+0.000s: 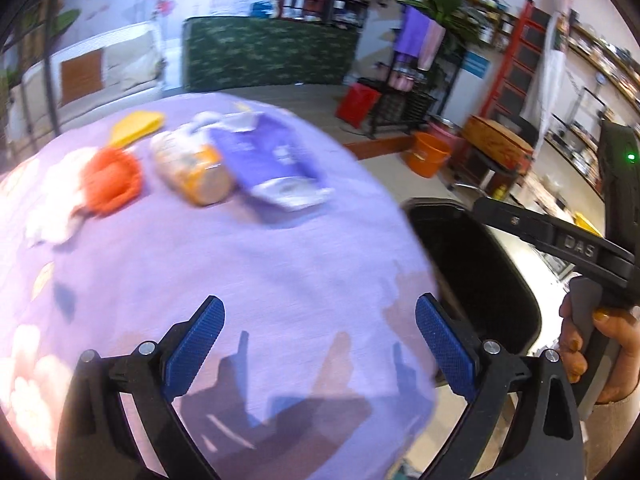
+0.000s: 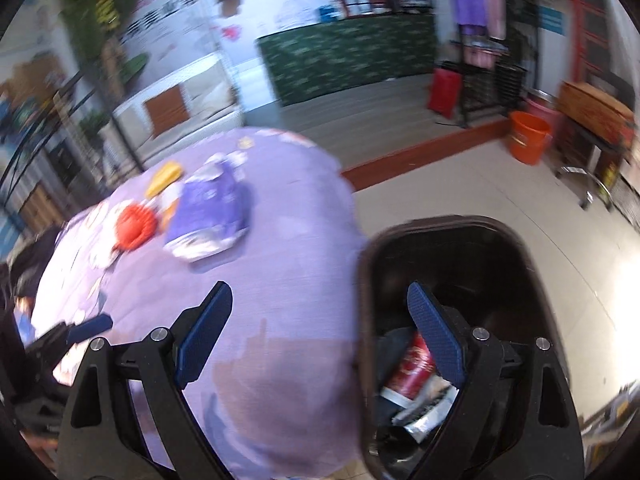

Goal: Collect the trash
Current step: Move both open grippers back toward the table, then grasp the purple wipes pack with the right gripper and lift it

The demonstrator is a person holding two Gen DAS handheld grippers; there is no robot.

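On the lilac-clothed table (image 1: 248, 264) lie a purple snack bag (image 1: 272, 160), an orange-and-white wrapper (image 1: 192, 168), an orange round piece (image 1: 112, 184), a yellow piece (image 1: 138, 124) and white crumpled paper (image 1: 56, 216). The purple bag (image 2: 212, 212) and the orange piece (image 2: 134, 226) also show in the right wrist view. My left gripper (image 1: 320, 344) is open and empty above the table's near part. My right gripper (image 2: 320, 332) is open and empty over the table edge and the black bin (image 2: 516, 264), which holds a red wrapper (image 2: 412, 368) and other trash.
The bin (image 1: 492, 280) stands on the floor right of the table. The right gripper's body (image 1: 560, 240) and the hand holding it reach over it. An orange bucket (image 1: 428, 152), a red bag (image 1: 356, 102), racks and shelves stand farther back.
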